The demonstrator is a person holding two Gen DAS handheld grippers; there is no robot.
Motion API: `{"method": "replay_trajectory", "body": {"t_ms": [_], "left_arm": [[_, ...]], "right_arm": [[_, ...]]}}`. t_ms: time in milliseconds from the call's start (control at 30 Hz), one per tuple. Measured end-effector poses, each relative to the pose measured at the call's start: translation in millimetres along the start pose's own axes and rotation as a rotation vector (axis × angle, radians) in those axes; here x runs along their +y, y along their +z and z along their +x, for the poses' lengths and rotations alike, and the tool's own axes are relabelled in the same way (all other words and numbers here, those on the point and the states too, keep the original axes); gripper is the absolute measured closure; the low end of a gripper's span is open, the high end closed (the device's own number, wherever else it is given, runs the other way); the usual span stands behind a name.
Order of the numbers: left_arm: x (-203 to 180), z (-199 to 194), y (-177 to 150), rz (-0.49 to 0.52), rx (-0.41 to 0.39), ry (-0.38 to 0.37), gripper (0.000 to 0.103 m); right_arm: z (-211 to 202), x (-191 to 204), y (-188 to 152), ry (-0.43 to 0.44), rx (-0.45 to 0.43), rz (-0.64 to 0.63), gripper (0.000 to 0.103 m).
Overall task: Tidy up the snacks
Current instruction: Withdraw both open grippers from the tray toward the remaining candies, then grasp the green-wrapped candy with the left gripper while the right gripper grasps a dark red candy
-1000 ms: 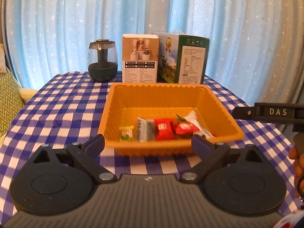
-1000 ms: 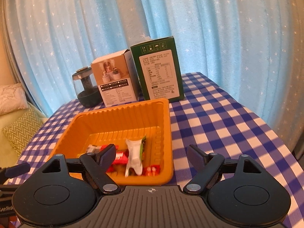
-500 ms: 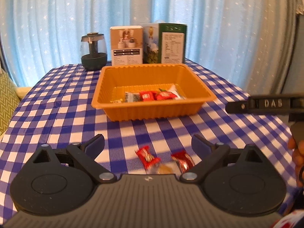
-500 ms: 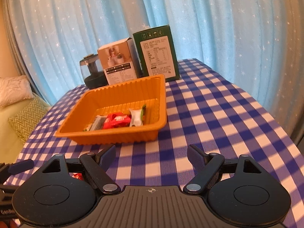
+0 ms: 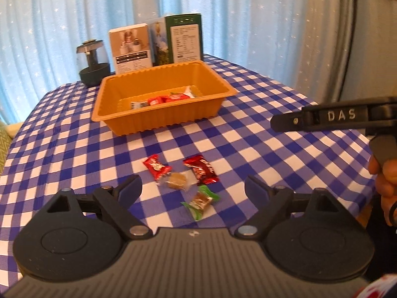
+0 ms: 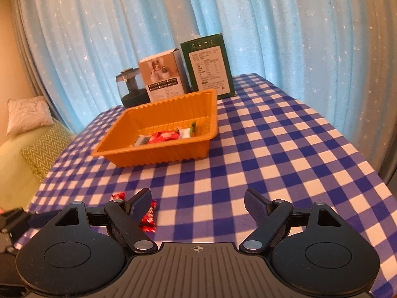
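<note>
Landmark: the ribbed orange plastic tray sits on the blue-and-white checked tabletop, with several wrapped snacks lying along its near wall.
Your left gripper: you hold it low and level on the near side of the tray, pointing at it; the jaws are spread wide and grasp nothing.
Loose snacks: four lie on the cloth nearer to you than the tray, between your left jaws: a red wrapped candy, a dark red wrapped bar, a clear-wrapped tan biscuit touching the red candy, and a green-ended brown sweet closest to you.
Your right gripper: level, well back from the tray and offset to its right; jaws released, empty. Red wrappers show just beside its left finger.
Your right hand: wrapped round the black handle at the edge of the left view.
Beyond the tray: a white carton, a green carton and a dark glass-domed jar.
</note>
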State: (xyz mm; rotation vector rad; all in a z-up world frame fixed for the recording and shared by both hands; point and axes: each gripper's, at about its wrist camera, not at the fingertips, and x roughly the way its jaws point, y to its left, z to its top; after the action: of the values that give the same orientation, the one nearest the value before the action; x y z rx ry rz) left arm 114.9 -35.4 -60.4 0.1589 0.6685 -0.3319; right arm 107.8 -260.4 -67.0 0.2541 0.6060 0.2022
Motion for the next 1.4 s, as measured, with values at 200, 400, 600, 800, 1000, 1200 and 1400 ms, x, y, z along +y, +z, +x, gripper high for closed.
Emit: {"method": "replay_trajectory", "body": {"t_ms": [200, 400, 600, 800, 1000, 1200, 1400], "left_arm": [[-6, 8, -6, 0.06, 0.036, -0.042, 0.028], [-8, 20, -4, 0.114, 0.065, -0.062, 0.044], [-4, 43, -5, 0.18, 0.117, -0.083, 0.06], [4, 60, -6, 0.177, 0.153, -0.104, 0.067], [11, 67, -9, 0.139, 0.184, -0.136, 0.083], [18, 60, -8, 0.09, 0.19, -0.11, 0.085], [47, 39, 0, -0.012, 0.121, -0.022, 0.085]], "right_arm": [[-5, -7, -15, -0.029, 0.073, -0.033, 0.021], [-11, 1, -6, -0.012, 0.081, -0.066, 0.021], [4, 0, -18, -0.02, 0.081, -0.092, 0.021], [21, -7, -12, -0.012, 0.094, -0.053, 0.021], [37, -10, -12, -0.012, 0.122, -0.019, 0.021], [49, 5, -8, 0.014, 0.123, -0.048, 0.022], [65, 30, -5, 0.074, 0.12, -0.129, 0.023]]}}
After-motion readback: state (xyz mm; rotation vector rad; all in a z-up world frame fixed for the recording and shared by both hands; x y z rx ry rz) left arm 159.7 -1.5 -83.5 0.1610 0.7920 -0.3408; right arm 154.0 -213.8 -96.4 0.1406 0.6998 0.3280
